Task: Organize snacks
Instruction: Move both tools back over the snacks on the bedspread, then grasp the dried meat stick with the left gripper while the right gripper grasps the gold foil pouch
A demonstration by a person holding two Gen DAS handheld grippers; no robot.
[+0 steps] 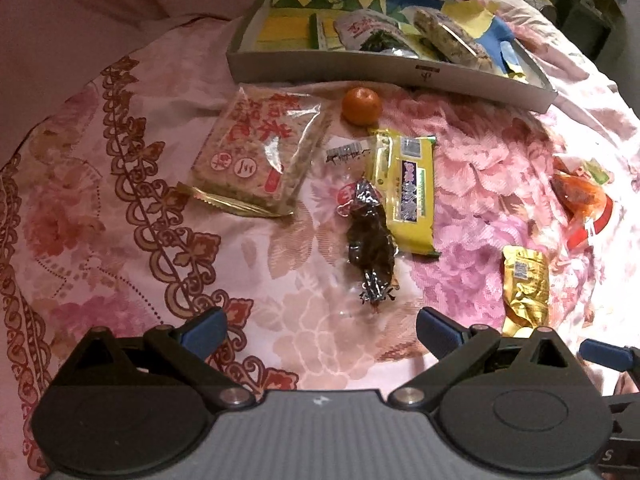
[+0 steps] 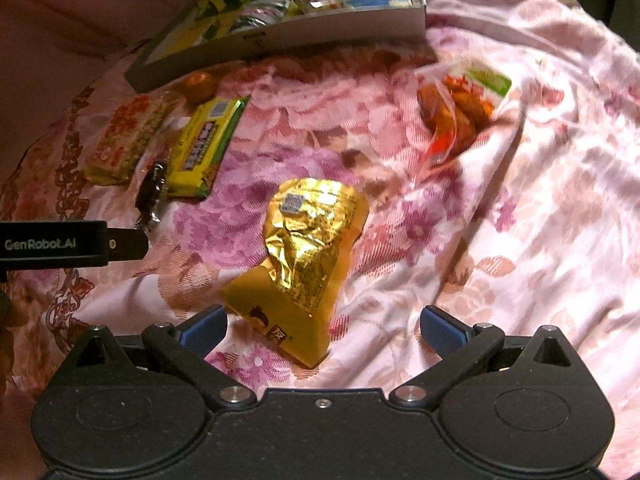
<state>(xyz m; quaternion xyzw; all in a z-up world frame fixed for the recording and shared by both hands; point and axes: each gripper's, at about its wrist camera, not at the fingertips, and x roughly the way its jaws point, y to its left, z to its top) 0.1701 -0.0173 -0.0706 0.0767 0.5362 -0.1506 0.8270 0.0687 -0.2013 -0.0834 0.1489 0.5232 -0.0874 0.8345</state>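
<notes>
1. While poised low over the floral bedspread (image 2: 500, 240), straddles the near end of the gold foil packet (image 2: 308, 248) with the right gripper (image 2: 320, 328), jaws spread wide and pinching nothing. Seems lined up so that closing would catch that flat sealed end. Cannot tell whether either pad touches it.
2. Hangs the left gripper (image 1: 320, 328) alongside, jaws likewise spread and empty. Aims at the dark foil-twisted snack (image 1: 370, 240) just ahead, probably as the next pick.
3. Lies crumpled and puffed at the middle, that gold packet, so likely grips best by an edge rather than the belly.
4. Touches or overlaps the yellow packet (image 1: 408, 188) along one side of the dark snack; may drag it along unless lifted straight up.
5. Sits flat to the left, the clear rice-crisp pack (image 1: 260, 152), apart from the yellow one, with a small barcode label between them.
6. Rests off to the right, well apart, an orange-red pouch (image 2: 456, 116) with a clear, crinkled wrapper.
7. Waits just before the box wall, a mandarin (image 1: 361, 105), round and likely to roll on soft cloth.
8. Stands farthest, the shallow grey cardboard box (image 1: 360, 70). Already holds two packets (image 1: 368, 32), so presumably serves as the goal for all loose snacks.
</notes>
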